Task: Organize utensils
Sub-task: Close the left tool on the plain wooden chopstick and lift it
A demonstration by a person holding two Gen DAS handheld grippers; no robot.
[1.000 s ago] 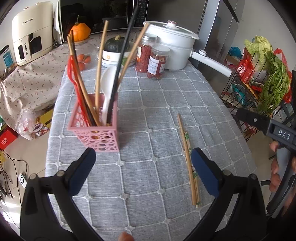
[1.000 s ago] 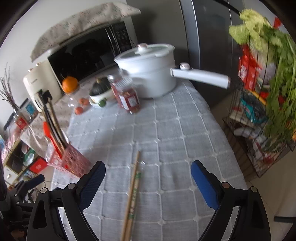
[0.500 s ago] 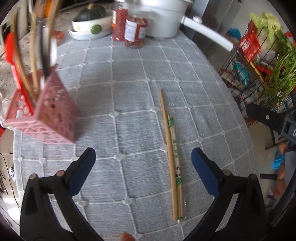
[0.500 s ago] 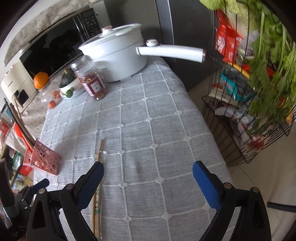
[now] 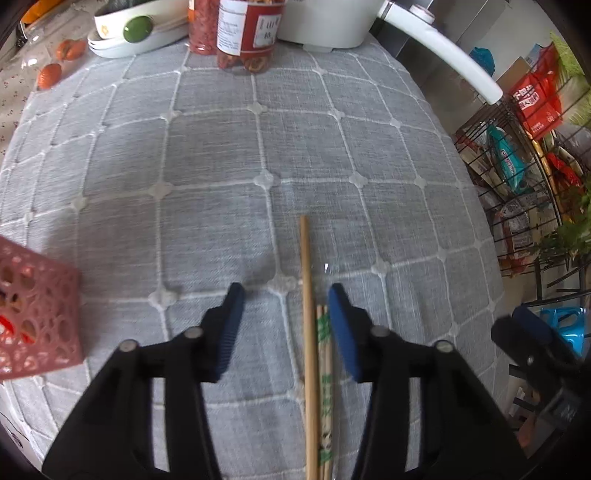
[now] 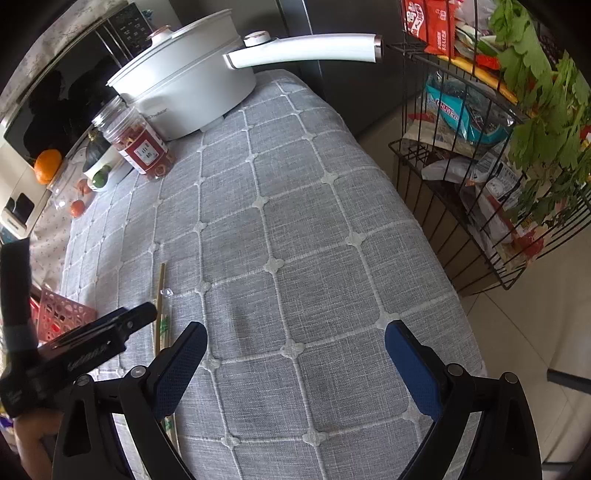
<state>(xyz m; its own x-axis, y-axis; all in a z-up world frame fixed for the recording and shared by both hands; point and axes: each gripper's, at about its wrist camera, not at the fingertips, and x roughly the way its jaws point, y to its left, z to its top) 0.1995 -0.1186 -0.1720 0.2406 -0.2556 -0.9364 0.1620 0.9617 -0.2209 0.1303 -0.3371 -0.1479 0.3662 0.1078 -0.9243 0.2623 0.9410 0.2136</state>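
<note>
A long bare bamboo chopstick and a paper-wrapped pair lie side by side on the grey checked tablecloth. My left gripper points down over them, its jaws closing. The sticks sit between the pads, close to the right one, and neither pad presses on them. The pink lattice utensil basket stands at the left edge. In the right wrist view, my right gripper hangs open over bare cloth, with the chopsticks and the left gripper's body to its left.
A white pot with a long handle, two red-lidded jars and a white bowl stand at the table's far end. A black wire rack of groceries stands off the table's right edge.
My left gripper has come down and to the right over the chopsticks, and its jaws have narrowed around them. The basket has slid to the left edge of its view. My right gripper has sunk toward the cloth.
</note>
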